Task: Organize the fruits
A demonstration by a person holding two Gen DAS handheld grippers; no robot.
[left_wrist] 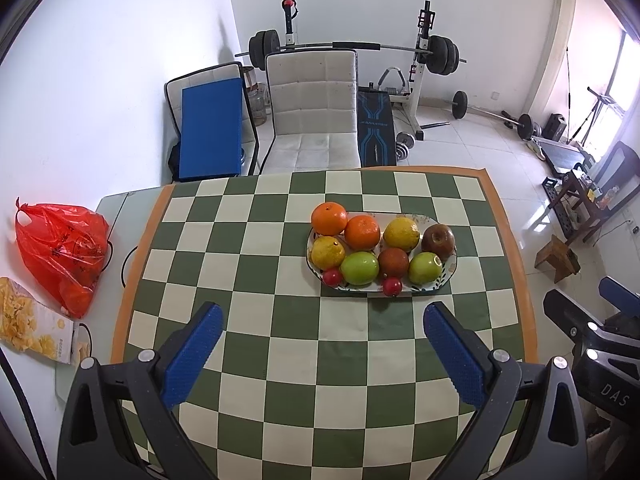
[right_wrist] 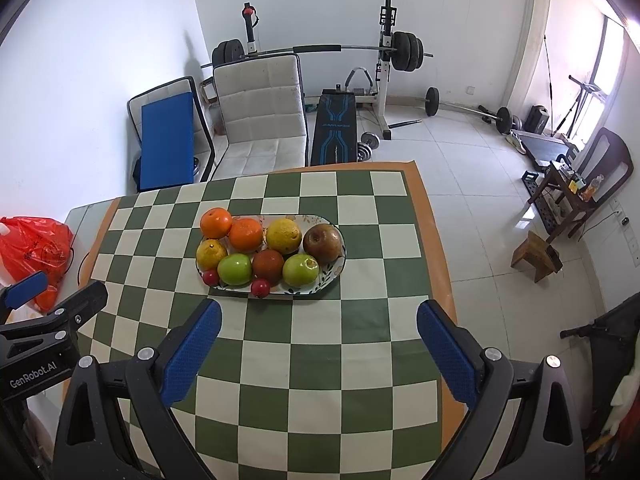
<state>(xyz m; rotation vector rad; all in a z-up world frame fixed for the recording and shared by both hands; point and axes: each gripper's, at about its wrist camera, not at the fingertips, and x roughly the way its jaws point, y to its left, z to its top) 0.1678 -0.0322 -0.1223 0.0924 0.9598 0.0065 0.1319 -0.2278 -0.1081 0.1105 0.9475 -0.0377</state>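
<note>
Fruits (left_wrist: 362,232) fill the plate (left_wrist: 450,274); both grippers hover spread, empty.

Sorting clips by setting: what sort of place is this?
Probably a room in a home, doubling as a gym: a barbell rack and loose dumbbells stand behind a table with a checkered cloth holding a plate of fruit.

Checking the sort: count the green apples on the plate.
2. One green apple sits front-left on the plate, another green apple front-right, with a brown fruit between them. None seem hidden.
</note>
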